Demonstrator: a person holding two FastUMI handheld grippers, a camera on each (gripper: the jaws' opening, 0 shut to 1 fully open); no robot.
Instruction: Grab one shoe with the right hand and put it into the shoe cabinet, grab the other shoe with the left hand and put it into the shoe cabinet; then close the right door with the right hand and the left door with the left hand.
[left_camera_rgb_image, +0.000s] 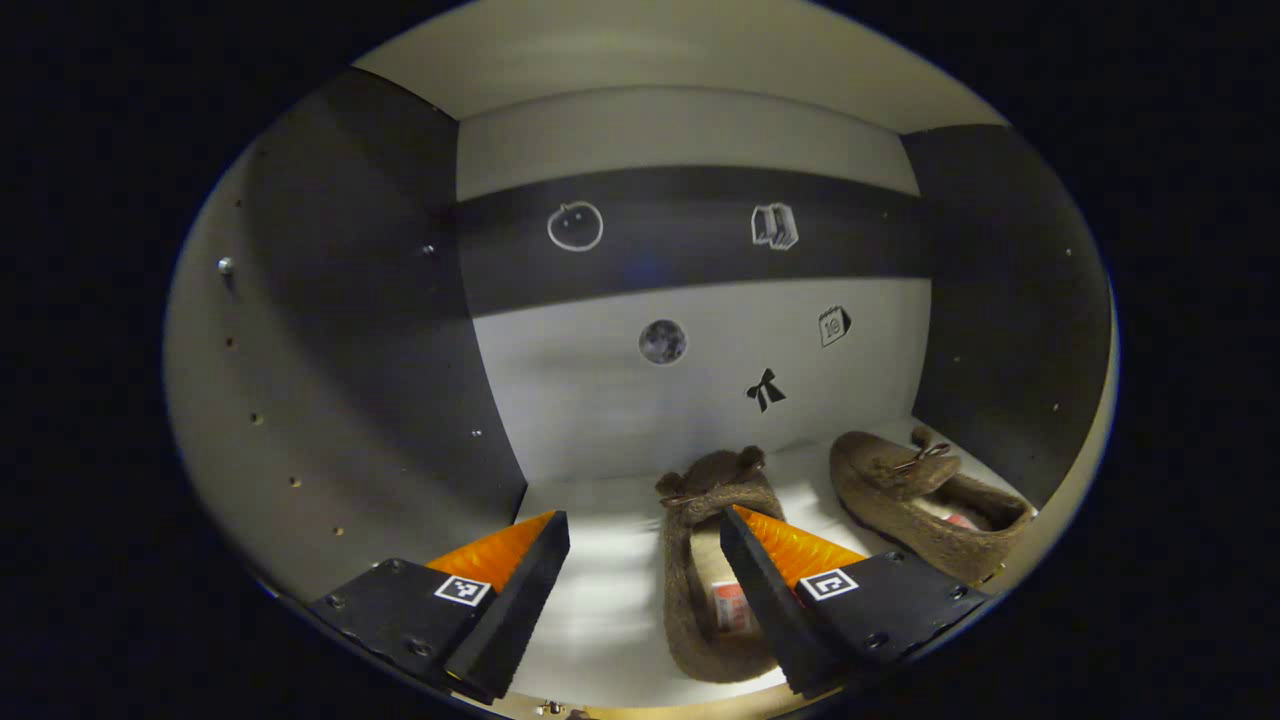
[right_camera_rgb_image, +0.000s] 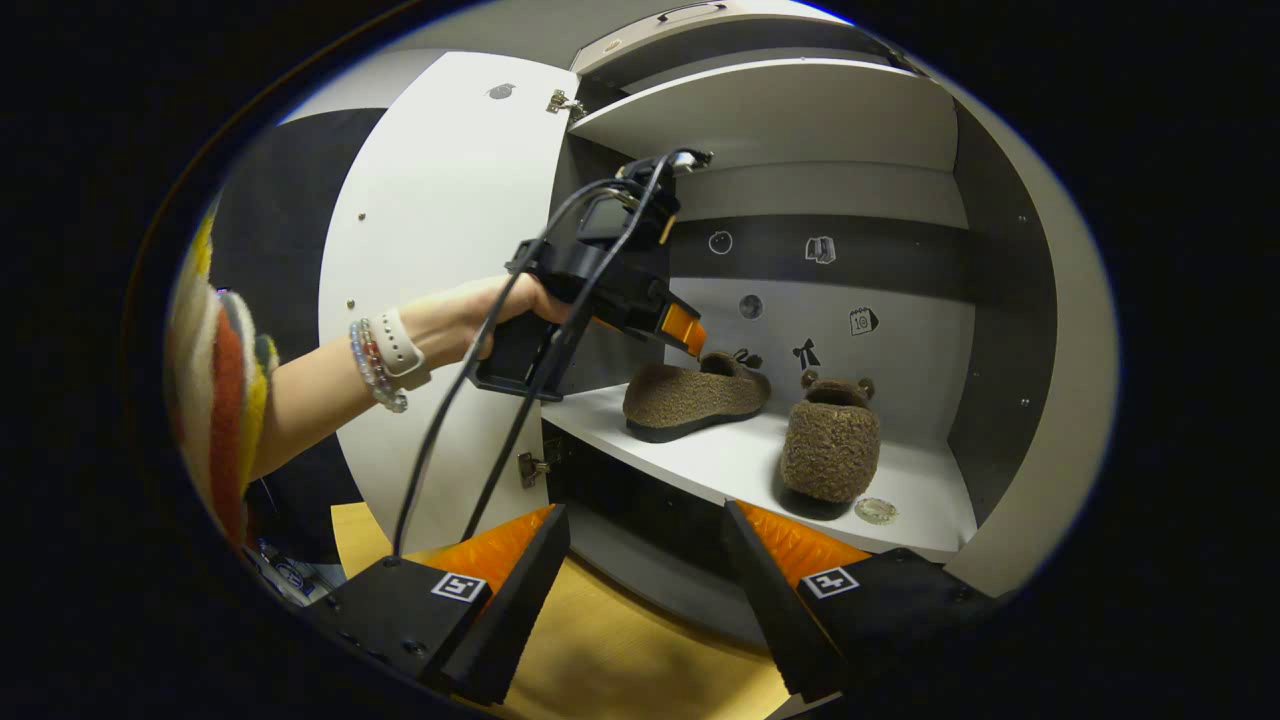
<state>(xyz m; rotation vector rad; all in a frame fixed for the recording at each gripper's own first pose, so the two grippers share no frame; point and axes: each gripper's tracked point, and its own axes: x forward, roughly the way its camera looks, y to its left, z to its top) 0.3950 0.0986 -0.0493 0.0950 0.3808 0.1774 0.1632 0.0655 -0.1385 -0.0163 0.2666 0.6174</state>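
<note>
Both brown fleece slippers now sit on the shelf (right_camera_rgb_image: 700, 455) of the open shoe cabinet (right_camera_rgb_image: 1010, 400), and the doors are not yet shut. In the right gripper view, the left slipper (right_camera_rgb_image: 695, 398) lies side-on near the shelf's left edge, while the right slipper (right_camera_rgb_image: 830, 450) stands heel-out toward the front edge, well apart from its mate. A small glassy object (right_camera_rgb_image: 876, 510), too small to identify, rests on the shelf just beside that heel.

The left gripper (left_camera_rgb_image: 645, 560) reaches inside the cabinet, its fingers spread wide and holding nothing; in its own view, one finger crosses in front of the left slipper's opening. The right gripper (right_camera_rgb_image: 645, 560) hangs outside, in front of the cabinet, likewise spread and empty. A hand (right_camera_rgb_image: 500, 310) with a watch and beaded bracelets holds the left tool in front of the open left door (right_camera_rgb_image: 450, 250).

The likeliest trouble: the left finger could snag the slipper's rim on withdrawal and drag it off the front edge. The trailing cable (right_camera_rgb_image: 480, 400) could catch on the door as it swings. The right slipper's heel, near the front edge, may block the right door.
</note>
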